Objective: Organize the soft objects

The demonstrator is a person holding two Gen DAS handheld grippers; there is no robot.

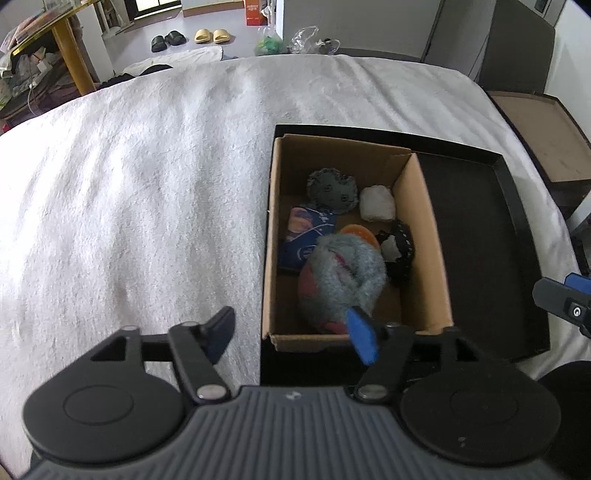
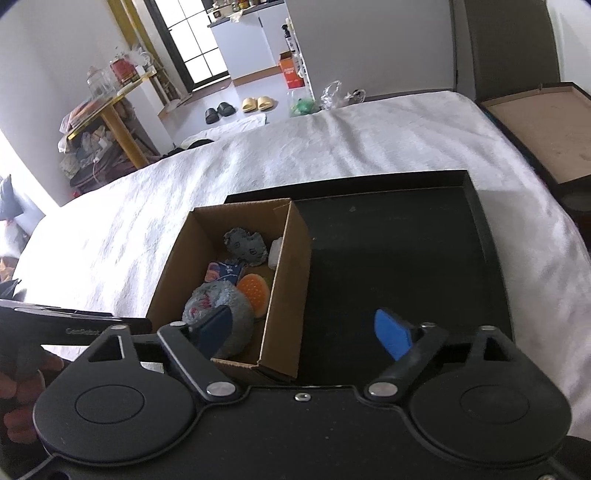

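Observation:
A cardboard box [image 1: 421, 236] [image 2: 288, 266] stands in the left part of a black tray [image 1: 476, 236] [image 2: 399, 251] on a white bedcover. In the box lie a fuzzy grey-and-red plush [image 1: 343, 277] [image 2: 221, 302], a dark grey plush [image 1: 332, 190] [image 2: 245, 243], a white soft lump [image 1: 376, 203], a blue printed pouch [image 1: 306, 232] [image 2: 223, 271], an orange round item [image 2: 253, 288] and a black-and-white piece [image 1: 399, 247]. My left gripper [image 1: 291, 332] is open and empty above the box's near left edge. My right gripper [image 2: 303, 332] is open and empty above the box's near right corner.
The white bedcover [image 1: 129, 184] [image 2: 110, 236] spreads left of the tray. A brown open box [image 1: 543, 136] [image 2: 539, 133] sits beyond the bed's right edge. Slippers [image 1: 210, 36] and bags lie on the floor behind. The right gripper's tip [image 1: 565, 302] shows at the right edge of the left wrist view.

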